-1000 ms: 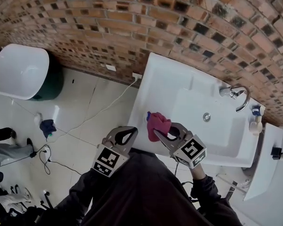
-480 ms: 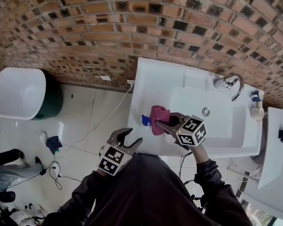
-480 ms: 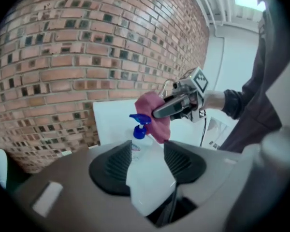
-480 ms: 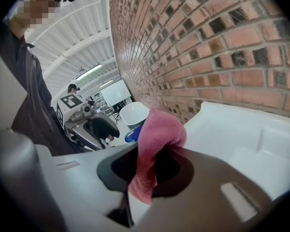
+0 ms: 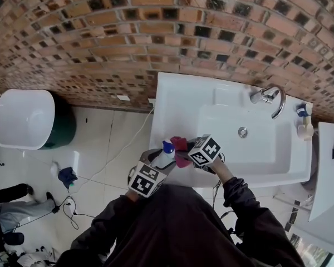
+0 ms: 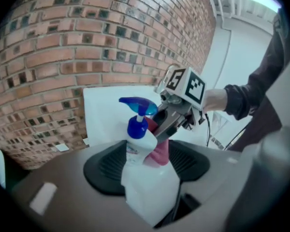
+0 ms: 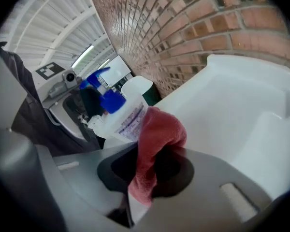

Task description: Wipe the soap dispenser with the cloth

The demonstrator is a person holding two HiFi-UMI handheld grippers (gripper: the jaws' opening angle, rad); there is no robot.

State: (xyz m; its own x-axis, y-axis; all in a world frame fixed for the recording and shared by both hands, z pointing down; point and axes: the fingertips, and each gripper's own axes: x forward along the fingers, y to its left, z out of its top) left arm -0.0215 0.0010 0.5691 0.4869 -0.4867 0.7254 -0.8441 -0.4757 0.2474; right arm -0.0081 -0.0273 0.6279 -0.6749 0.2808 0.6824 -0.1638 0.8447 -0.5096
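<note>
Left gripper view: left gripper (image 5: 154, 161) just spread wide round white blue-pump soap dispenser (image 6: 146, 182), apparently ungripped | right gripper (image 5: 188, 156) clamps red cloth (image 7: 155, 141) | wiping next.

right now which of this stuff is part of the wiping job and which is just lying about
In the job:
white plastic soap dispenser with blue pump
red terry cloth

Just lying about:
white ceramic sink
curved chrome tap
white rounded basin on a dark green base
dark blue rag on the floor

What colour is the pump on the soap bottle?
The pump is blue; left gripper view shows it best.
</note>
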